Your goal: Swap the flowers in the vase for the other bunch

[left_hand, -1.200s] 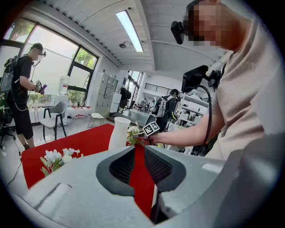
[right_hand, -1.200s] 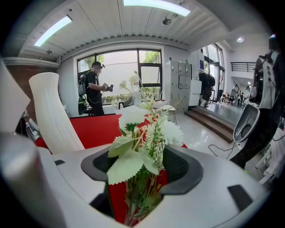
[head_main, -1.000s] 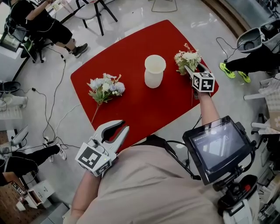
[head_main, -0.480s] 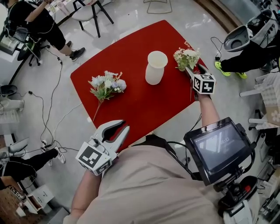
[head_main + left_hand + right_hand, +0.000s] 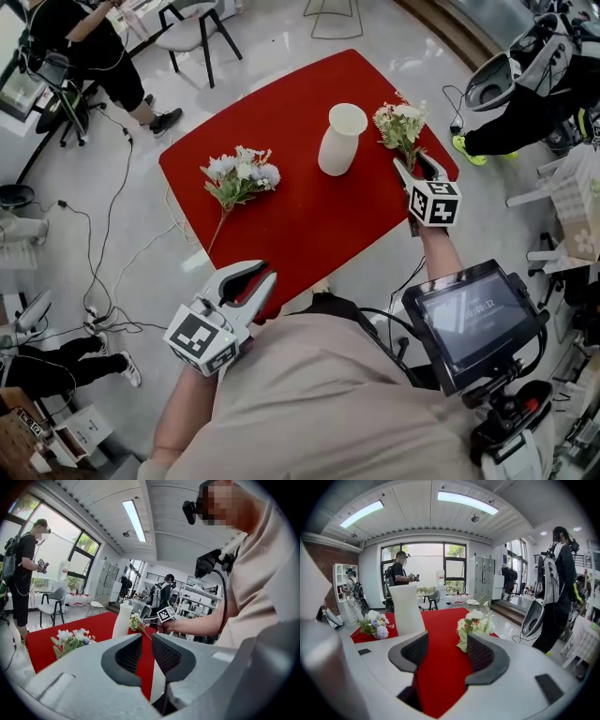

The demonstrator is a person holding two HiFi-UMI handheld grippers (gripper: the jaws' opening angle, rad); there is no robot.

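The white vase (image 5: pixel 341 139) stands upright near the middle of the red desk (image 5: pixel 300 225). Both bunches lie outside it, one on each side. The white-and-green bunch (image 5: pixel 401 125) lies just to its right, close to the desk's edge, with the blooms pointing away from me. The blue-and-white bunch (image 5: pixel 239 175) lies well off to the vase's left, its thin stem trailing toward the near edge.

My right gripper (image 5: pixel 415 169) hangs over the stem end of the white-and-green bunch. Its fingers have just been closing and now stand about half apart. Only red desk shows between them, and the blooms sit just past the tip of the right-hand finger. They are not clamped on anything.

My left gripper (image 5: pixel 255 279) is pulled back near my body at the near edge, well away from both bunches. Its fingers leave only a narrow gap, with nothing in it.

A screen (image 5: pixel 476 319) hangs at my chest on the right. Around the desk is pale glossy floor (image 5: pixel 281 37) with cables (image 5: pixel 112 216) running across it. At the far left there is a chair (image 5: pixel 192 33) and a person (image 5: pixel 84 47) in black.
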